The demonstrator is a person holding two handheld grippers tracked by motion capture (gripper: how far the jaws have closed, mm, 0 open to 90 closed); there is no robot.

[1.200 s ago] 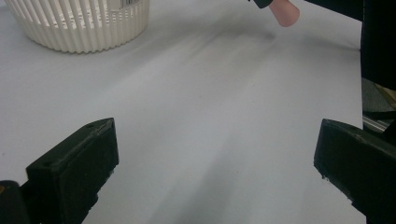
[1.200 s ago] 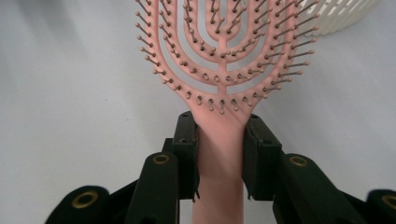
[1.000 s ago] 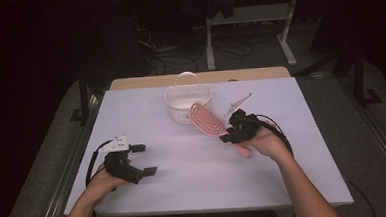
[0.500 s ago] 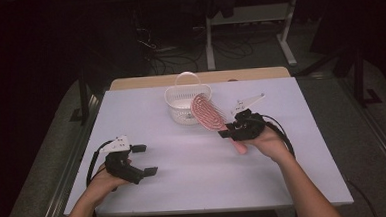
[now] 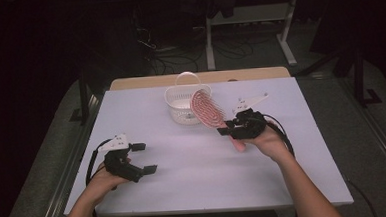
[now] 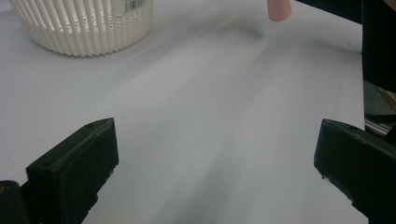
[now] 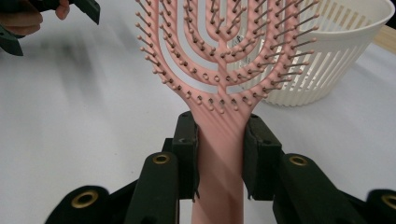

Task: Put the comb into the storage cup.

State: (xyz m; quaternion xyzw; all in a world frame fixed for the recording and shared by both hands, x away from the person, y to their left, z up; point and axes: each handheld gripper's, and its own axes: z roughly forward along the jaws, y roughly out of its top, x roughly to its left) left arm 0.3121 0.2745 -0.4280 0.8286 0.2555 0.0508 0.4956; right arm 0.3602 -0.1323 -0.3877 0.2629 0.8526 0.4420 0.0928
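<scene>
While right tongs [image 7: 219, 154] clamp pink hairbrush [image 7: 219, 60] by handle, long axis aims head far-left at white basket [image 5: 183, 103]; left tongs [image 5: 142, 157] released, near-left on table [image 5: 194, 163].

brush head [image 7: 219, 46] top beyond frame edge
</scene>
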